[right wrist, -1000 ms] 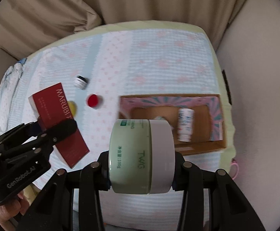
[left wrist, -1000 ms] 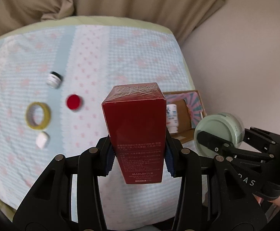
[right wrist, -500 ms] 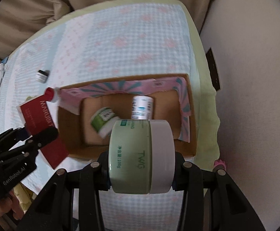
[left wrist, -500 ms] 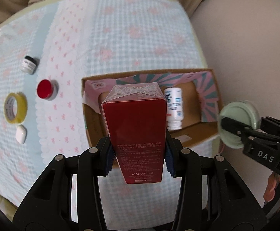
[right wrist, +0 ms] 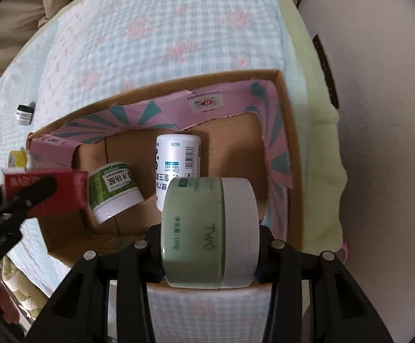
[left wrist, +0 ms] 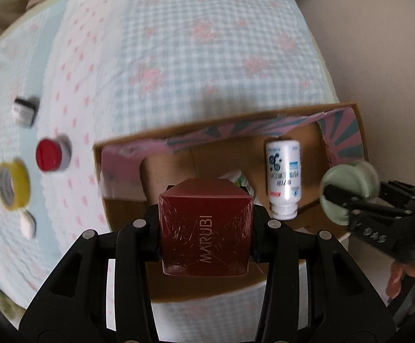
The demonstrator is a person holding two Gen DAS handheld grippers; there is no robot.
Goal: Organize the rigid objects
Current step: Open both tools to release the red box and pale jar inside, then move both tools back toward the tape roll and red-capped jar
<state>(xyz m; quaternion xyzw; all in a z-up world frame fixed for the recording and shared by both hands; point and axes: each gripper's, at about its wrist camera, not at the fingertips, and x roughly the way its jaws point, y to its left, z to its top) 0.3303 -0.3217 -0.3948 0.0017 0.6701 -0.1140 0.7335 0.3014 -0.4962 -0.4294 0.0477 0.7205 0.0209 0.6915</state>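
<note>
My left gripper [left wrist: 206, 235] is shut on a dark red carton [left wrist: 206, 231] and holds it over the left part of an open cardboard box [left wrist: 360, 131]. In the right wrist view the same carton [right wrist: 61, 193] hangs at the box's left wall. My right gripper [right wrist: 208, 235] is shut on a pale green jar with a white lid [right wrist: 208, 231], above the box's [right wrist: 284, 131] near right part. That jar [left wrist: 348, 188] shows at the right in the left view. A white bottle [right wrist: 177, 165] and a green-labelled jar [right wrist: 113, 191] lie inside the box.
On the checked cloth [left wrist: 207, 51] left of the box lie a red cap [left wrist: 50, 155], a yellow tape roll [left wrist: 13, 184], a small black-and-white jar [left wrist: 23, 111] and a small white piece [left wrist: 27, 224]. A beige wall [right wrist: 378, 143] stands to the right. A hand [left wrist: 401, 280] grips the right tool.
Both grippers have come down and across towards the box, which now looks much larger. The red carton has tipped so its end face shows. The green jar is now over the box.
</note>
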